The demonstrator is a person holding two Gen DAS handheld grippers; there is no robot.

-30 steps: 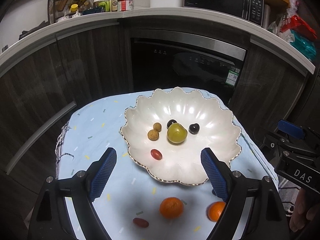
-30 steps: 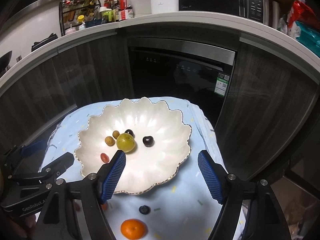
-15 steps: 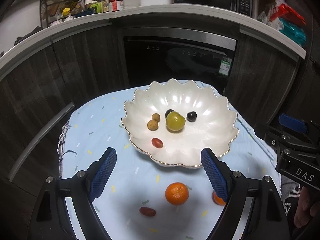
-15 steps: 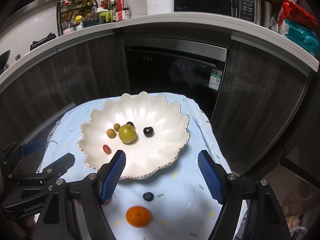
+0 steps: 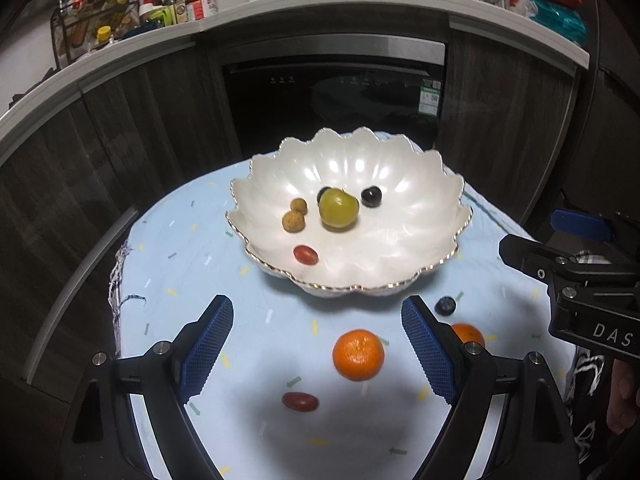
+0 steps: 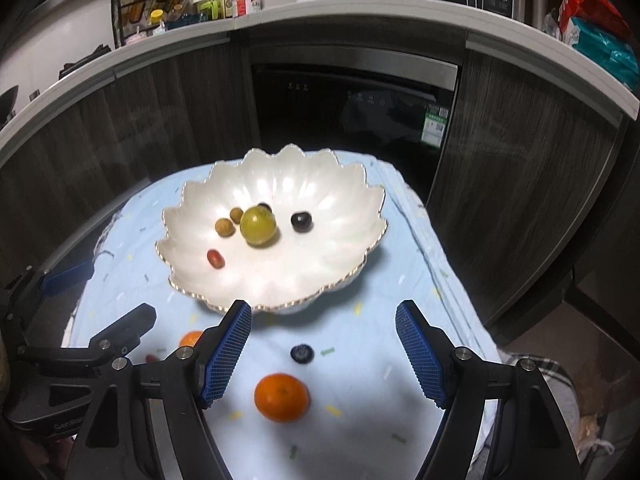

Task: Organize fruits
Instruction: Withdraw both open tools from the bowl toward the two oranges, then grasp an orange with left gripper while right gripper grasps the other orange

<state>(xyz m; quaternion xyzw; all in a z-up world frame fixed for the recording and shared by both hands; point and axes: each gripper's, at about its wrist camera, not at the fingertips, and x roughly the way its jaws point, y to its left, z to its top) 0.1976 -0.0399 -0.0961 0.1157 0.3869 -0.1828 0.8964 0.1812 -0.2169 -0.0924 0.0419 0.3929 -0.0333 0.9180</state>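
A white scalloped bowl [image 5: 400, 248] [image 6: 320, 264] stands on the light blue cloth. In it lie a green fruit [image 5: 338, 208] [image 6: 258, 225], a dark grape [image 5: 371, 196], two brown longans [image 5: 293, 222] and a red tomato [image 5: 306, 255]. On the cloth in front of the bowl lie a mandarin [image 5: 358, 355], a red tomato [image 5: 300, 401], a blueberry [image 5: 445, 305] [image 6: 302, 353] and a second mandarin [image 6: 282, 397]. My left gripper [image 5: 317, 310] hangs open above the first mandarin. My right gripper [image 6: 324, 316] hangs open over the blueberry and second mandarin. Neither holds anything.
The cloth-covered table [image 5: 180, 264] is small and drops off on the left and right. Dark cabinets and an oven [image 5: 336, 92] stand behind it. A counter with bottles [image 6: 224, 0] runs above. The right gripper's body [image 5: 580, 280] is close on the left gripper's right.
Both grippers have drawn back from the bowl toward the table's near edge and sunk a little. The loose fruit on the cloth now lies between their fingers. Their openings are unchanged.
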